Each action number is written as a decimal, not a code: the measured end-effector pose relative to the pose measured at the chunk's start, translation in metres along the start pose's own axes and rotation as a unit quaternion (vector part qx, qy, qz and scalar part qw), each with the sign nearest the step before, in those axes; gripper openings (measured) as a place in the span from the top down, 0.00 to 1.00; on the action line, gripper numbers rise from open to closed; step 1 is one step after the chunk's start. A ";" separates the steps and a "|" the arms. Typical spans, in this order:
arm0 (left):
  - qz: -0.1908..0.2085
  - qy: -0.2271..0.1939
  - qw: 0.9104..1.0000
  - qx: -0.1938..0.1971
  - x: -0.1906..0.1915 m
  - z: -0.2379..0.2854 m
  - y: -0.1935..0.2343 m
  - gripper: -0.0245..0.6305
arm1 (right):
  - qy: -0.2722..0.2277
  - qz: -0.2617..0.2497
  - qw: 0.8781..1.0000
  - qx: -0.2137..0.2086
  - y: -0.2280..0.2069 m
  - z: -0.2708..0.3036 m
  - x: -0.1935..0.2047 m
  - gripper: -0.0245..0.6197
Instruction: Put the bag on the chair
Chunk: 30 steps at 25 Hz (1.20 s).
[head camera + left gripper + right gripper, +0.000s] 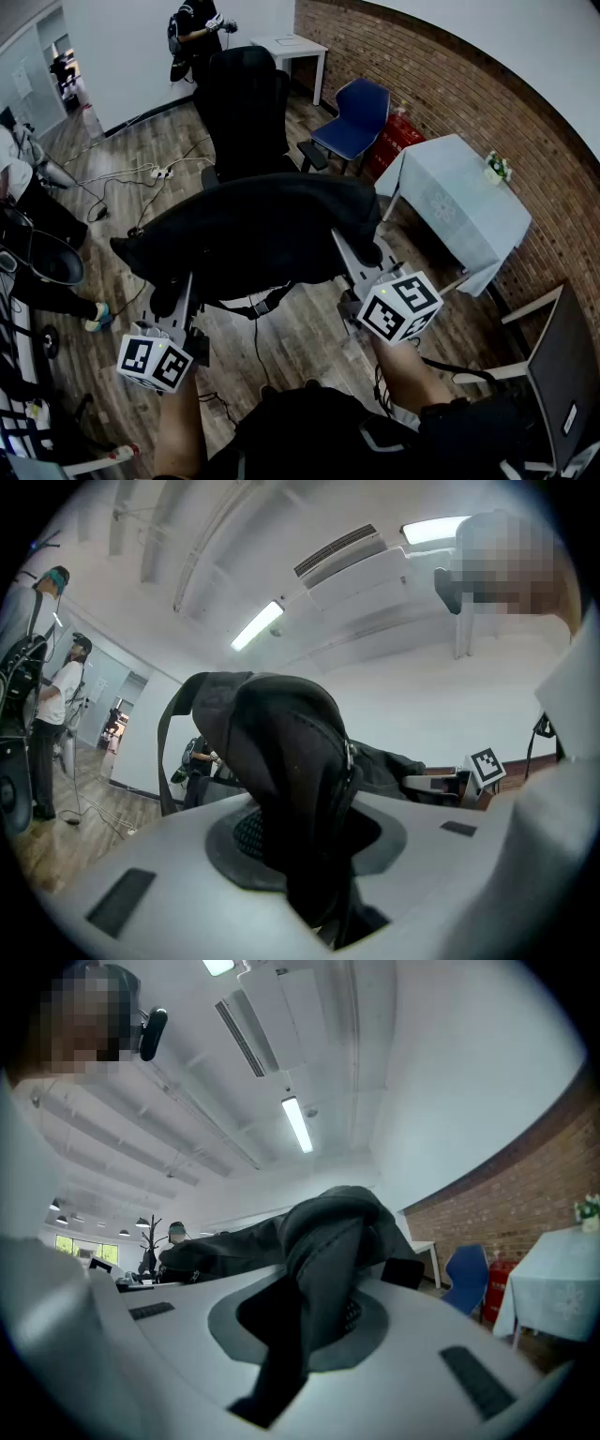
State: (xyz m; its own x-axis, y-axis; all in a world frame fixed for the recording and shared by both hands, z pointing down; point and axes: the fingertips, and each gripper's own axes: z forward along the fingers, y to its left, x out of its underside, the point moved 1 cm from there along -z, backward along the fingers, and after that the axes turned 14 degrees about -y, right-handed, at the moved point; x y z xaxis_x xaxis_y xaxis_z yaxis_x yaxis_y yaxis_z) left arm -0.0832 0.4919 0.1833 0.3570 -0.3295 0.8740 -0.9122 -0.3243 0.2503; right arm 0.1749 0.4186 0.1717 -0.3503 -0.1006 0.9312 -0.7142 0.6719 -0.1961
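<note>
A black bag [253,230] hangs in the air, stretched between my two grippers. At the bag's left end, my left gripper [180,286] is shut on a fold of it with a zip; in the left gripper view that fold of the bag [286,761] fills the jaws of the left gripper [300,832]. The right gripper [358,255] is shut on the bag's right end, and dark fabric of the bag [328,1232] is pinched in the right gripper [309,1312]. A black office chair [246,98] stands just beyond the bag, its seat hidden behind it.
A blue chair [356,114] and a red extinguisher [398,136] stand by the brick wall. A table with a pale cloth [459,202] is at the right, a white table [291,45] at the back. A person [195,33] stands behind the chair. Cables [141,173] lie on the floor.
</note>
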 end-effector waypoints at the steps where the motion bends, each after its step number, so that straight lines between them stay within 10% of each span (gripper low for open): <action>1: -0.001 0.000 1.000 -0.001 0.000 -0.001 0.001 0.76 | 0.001 -0.001 1.000 0.000 0.001 0.000 0.000 0.89; 30: -0.020 0.004 1.000 0.007 0.004 -0.016 0.011 0.76 | -0.001 0.004 1.000 0.010 0.016 -0.008 0.008 0.89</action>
State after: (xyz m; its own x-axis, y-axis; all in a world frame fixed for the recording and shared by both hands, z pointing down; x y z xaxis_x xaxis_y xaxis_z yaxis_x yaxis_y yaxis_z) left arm -0.0946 0.5011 0.1959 0.3914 -0.3082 0.8671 -0.8943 -0.3494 0.2795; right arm 0.1651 0.4344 0.1786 -0.3565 -0.0964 0.9293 -0.7230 0.6584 -0.2090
